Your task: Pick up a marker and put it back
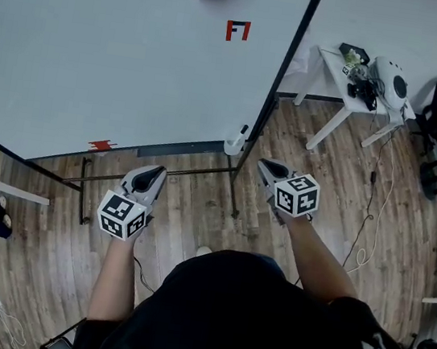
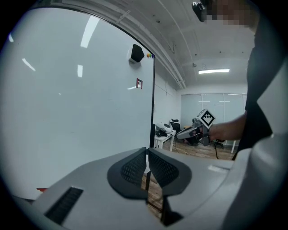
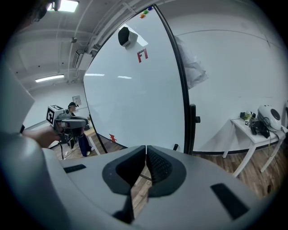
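The marker (image 1: 243, 131) stands in a white cup (image 1: 232, 146), at 11 o'clock from the right gripper (image 1: 263, 165). It seems light, stiff and slippery (take its upper barrel). The jaws of the right gripper and the left gripper (image 1: 157, 171) are closed together on nothing.

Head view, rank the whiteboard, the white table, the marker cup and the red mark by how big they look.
1. whiteboard, by far the largest.
2. white table.
3. marker cup and red mark look about alike, so I won't rank them.
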{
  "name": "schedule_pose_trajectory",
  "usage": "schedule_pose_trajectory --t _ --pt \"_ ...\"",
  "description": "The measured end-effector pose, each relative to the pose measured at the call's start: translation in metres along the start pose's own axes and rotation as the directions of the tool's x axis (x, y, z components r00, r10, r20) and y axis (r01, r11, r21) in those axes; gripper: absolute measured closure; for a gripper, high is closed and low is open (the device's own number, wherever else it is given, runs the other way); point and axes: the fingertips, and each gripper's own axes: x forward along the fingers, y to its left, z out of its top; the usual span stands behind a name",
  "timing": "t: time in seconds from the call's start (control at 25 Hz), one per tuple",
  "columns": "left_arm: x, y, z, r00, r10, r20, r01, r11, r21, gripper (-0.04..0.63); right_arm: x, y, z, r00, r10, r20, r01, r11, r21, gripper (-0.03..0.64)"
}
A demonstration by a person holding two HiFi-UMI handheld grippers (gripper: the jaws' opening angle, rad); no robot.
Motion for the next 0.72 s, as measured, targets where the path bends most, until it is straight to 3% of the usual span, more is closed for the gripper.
schedule_pose_trajectory --t 0.72 --pt "0.017 0.020 -0.005 0.999 0.000 -0.046 0.001 1.000 0.017 0.571 0.040 -0.025 -0.011 1.000 -0.001 -0.021 0.001 1.000 0.023 0.597"
